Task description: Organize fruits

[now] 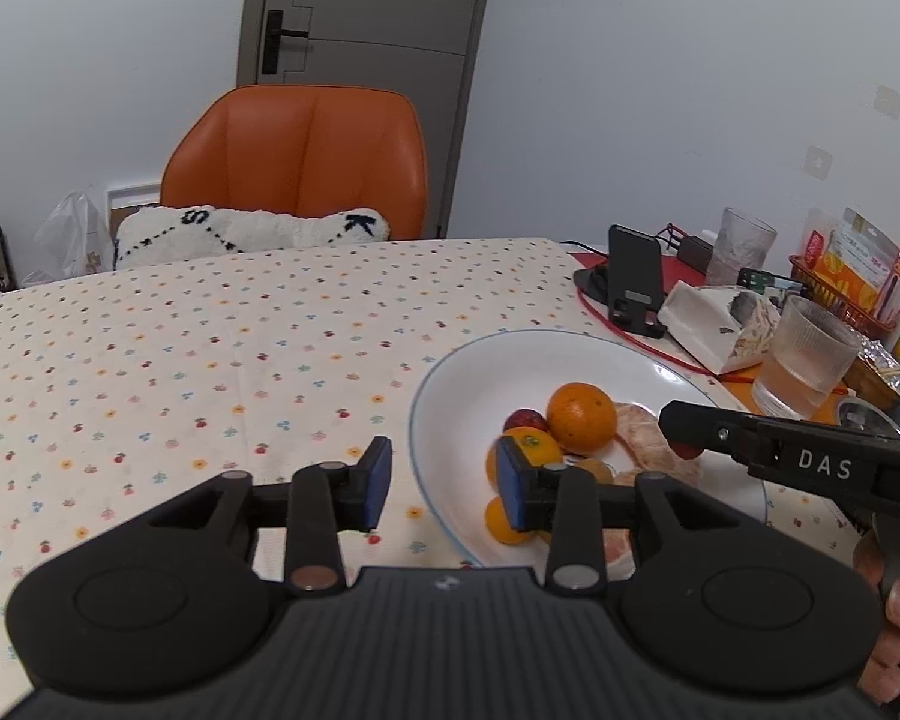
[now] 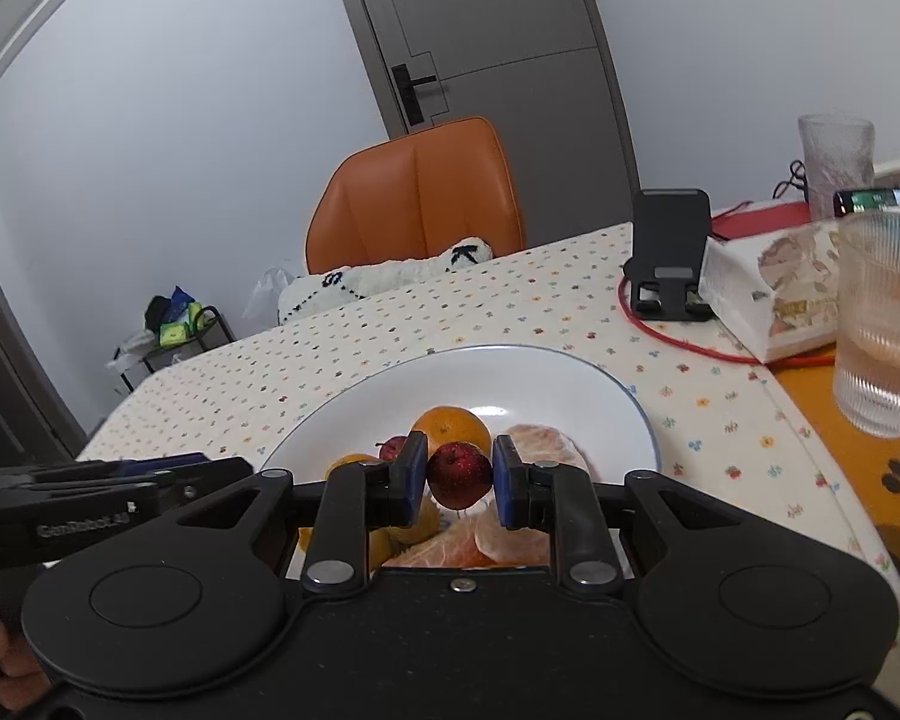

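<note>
My right gripper (image 2: 459, 483) is clamped on a small red fruit (image 2: 459, 474) above the white plate (image 2: 570, 384); left gripper (image 1: 444, 483) jaws apart, empty, at the plate's rim. Floral tablecloth (image 1: 180, 360), orange chair (image 1: 297, 156), grey door (image 1: 366, 12) behind.

The tablecloth (image 1: 180, 360) left of the plate (image 1: 468, 372) lies free; on the right, a glass (image 1: 807, 354), tissue box (image 1: 714, 324) and phone stand (image 1: 633, 276) crowd close.
</note>
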Demonstrator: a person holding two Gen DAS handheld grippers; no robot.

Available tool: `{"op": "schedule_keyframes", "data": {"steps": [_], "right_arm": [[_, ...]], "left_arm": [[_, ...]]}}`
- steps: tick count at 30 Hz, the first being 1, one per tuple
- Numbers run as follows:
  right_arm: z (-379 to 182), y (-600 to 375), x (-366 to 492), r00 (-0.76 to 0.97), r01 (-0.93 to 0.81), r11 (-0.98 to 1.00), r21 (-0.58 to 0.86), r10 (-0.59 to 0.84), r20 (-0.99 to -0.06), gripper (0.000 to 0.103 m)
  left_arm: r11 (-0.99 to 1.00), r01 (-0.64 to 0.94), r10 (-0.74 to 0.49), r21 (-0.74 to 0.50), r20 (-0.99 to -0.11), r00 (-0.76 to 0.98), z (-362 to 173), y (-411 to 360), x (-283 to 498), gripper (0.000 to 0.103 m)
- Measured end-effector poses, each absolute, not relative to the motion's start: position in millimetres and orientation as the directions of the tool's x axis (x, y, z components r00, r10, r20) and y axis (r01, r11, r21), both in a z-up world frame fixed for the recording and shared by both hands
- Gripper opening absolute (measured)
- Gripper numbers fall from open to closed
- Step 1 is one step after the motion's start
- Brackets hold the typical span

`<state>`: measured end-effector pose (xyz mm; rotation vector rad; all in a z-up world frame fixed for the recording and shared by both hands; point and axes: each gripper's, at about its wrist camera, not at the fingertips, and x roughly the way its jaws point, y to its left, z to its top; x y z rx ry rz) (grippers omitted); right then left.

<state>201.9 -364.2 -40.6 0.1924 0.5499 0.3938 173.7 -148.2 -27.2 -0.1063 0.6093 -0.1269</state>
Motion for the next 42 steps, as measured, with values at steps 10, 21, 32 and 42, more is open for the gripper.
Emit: {"op": "schedule_keyframes", "data": {"steps": [10, 21, 32, 42], "right_arm": [[-40, -354, 207, 0.787, -0.32, 0.907, 0.275, 0.416, -0.456, 0.039], [-34, -353, 190, 0.777, -0.326, 0.902, 0.282, 0.426, -0.464, 0.048], [-20, -344, 167, 0.768, -0.375, 0.882, 0.287, 0.469, -0.437, 0.075], [-6, -330, 143, 0.746, -0.431, 0.855, 0.289, 0.517, -0.42, 0.099]], "left_arm": [[0.989, 0.036, -0.114, -0.145, -0.573, 0.811, -28, -130, 174, 0.048], [0.988, 0.02, -0.106, -0.156, -0.567, 0.817, -22, -126, 163, 0.076], [0.989, -0.057, -0.035, -0.135, -0.596, 0.802, -7, -107, 139, 0.088], [0.983, -0.138, 0.045, -0.119, -0.574, 0.818, 9, -83, 99, 0.095]]}}
